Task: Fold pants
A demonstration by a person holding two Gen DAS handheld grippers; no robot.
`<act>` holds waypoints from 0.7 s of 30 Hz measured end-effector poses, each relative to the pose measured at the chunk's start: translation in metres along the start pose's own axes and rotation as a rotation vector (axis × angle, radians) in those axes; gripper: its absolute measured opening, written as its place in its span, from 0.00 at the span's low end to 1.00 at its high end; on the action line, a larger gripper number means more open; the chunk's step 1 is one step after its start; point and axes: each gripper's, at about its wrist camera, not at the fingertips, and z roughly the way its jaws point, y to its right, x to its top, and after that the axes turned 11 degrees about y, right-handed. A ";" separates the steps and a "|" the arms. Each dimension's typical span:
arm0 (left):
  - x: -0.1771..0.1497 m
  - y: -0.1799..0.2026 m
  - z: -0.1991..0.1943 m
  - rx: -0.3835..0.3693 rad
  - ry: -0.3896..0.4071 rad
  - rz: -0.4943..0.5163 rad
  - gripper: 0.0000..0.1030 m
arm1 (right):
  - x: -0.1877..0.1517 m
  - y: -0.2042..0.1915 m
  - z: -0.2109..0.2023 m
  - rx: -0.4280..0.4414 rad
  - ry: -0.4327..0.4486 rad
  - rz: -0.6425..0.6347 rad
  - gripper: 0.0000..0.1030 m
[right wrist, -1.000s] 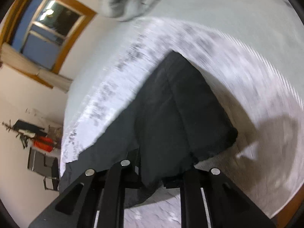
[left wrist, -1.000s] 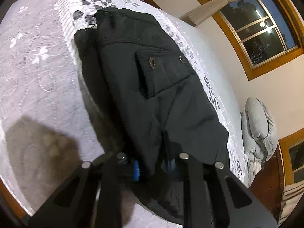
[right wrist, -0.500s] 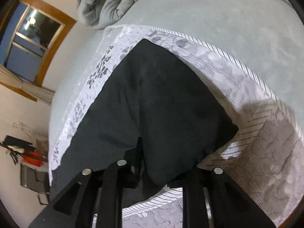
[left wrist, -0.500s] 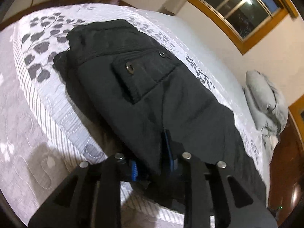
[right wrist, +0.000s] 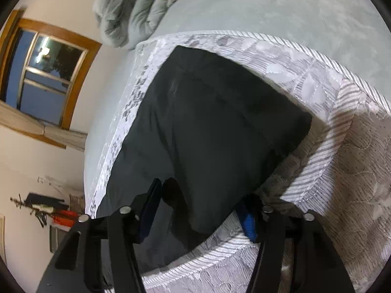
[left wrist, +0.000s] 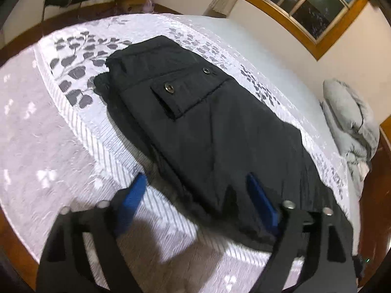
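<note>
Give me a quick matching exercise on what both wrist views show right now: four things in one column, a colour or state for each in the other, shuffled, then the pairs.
Things:
1. pants
2. left gripper
3. duvet
4. window frame

States:
A. bundled grey at the bed's far end
B. brown wood
C. black, lying folded on the bedspread
D. jaws opening wide, pads off the cloth

Pairs: 1-C, 2-D, 3-A, 4-B

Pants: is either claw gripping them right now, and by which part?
Neither grips. Both claws are opening: the left claw stands wide over the near edge of the black pants; the right claw straddles the near edge, pads apart.
</note>
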 end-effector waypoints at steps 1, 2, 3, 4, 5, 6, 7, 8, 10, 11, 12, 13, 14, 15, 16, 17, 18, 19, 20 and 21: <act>-0.001 0.002 -0.003 0.000 -0.003 0.014 0.86 | 0.001 -0.001 0.000 -0.002 -0.003 -0.003 0.30; -0.002 0.003 -0.005 -0.001 -0.009 0.028 0.86 | 0.004 -0.002 0.000 0.018 -0.008 -0.004 0.23; -0.003 0.006 -0.006 0.003 -0.020 0.050 0.86 | 0.005 -0.004 -0.001 0.035 -0.009 0.000 0.15; -0.003 0.008 -0.006 0.010 -0.028 0.064 0.87 | 0.007 -0.006 -0.003 0.046 -0.006 0.000 0.12; -0.003 0.010 -0.006 0.017 -0.035 0.078 0.87 | 0.008 -0.013 -0.007 0.040 0.007 -0.018 0.11; -0.004 0.013 -0.006 0.020 -0.039 0.090 0.87 | 0.008 -0.021 -0.011 0.027 0.023 -0.042 0.10; -0.005 0.012 -0.008 0.019 -0.039 0.095 0.87 | 0.007 -0.029 -0.016 0.012 0.040 -0.070 0.09; -0.005 0.013 -0.008 0.019 -0.037 0.102 0.87 | 0.006 -0.037 -0.020 0.000 0.056 -0.098 0.08; -0.005 0.015 -0.010 0.015 -0.035 0.111 0.87 | 0.002 -0.069 -0.031 -0.026 0.115 -0.200 0.08; -0.005 0.015 -0.011 0.015 -0.033 0.115 0.87 | -0.003 -0.091 -0.039 -0.045 0.151 -0.277 0.08; -0.004 0.015 -0.012 0.017 -0.029 0.120 0.87 | -0.006 -0.106 -0.043 -0.062 0.172 -0.330 0.08; -0.004 0.015 -0.013 0.016 -0.026 0.124 0.87 | -0.012 -0.124 -0.047 -0.081 0.197 -0.395 0.08; -0.005 0.015 -0.015 0.014 -0.025 0.126 0.87 | -0.020 -0.148 -0.052 -0.096 0.226 -0.478 0.08; -0.005 0.014 -0.016 0.016 -0.023 0.130 0.87 | -0.028 -0.167 -0.055 -0.104 0.243 -0.543 0.08; -0.005 0.013 -0.017 0.019 -0.023 0.133 0.87 | -0.034 -0.181 -0.055 -0.106 0.252 -0.591 0.08; -0.005 0.013 -0.017 0.018 -0.024 0.134 0.87 | -0.047 -0.203 -0.057 -0.109 0.262 -0.675 0.08; -0.005 0.011 -0.018 0.013 -0.026 0.131 0.87 | -0.054 -0.217 -0.055 -0.111 0.267 -0.723 0.08; -0.005 0.010 -0.019 0.010 -0.025 0.125 0.87 | -0.065 -0.233 -0.054 -0.107 0.269 -0.778 0.08; -0.004 0.009 -0.020 0.009 -0.024 0.122 0.87 | -0.078 -0.251 -0.053 -0.095 0.267 -0.835 0.08; -0.004 0.007 -0.021 0.006 -0.023 0.118 0.87 | -0.089 -0.262 -0.051 -0.086 0.260 -0.869 0.08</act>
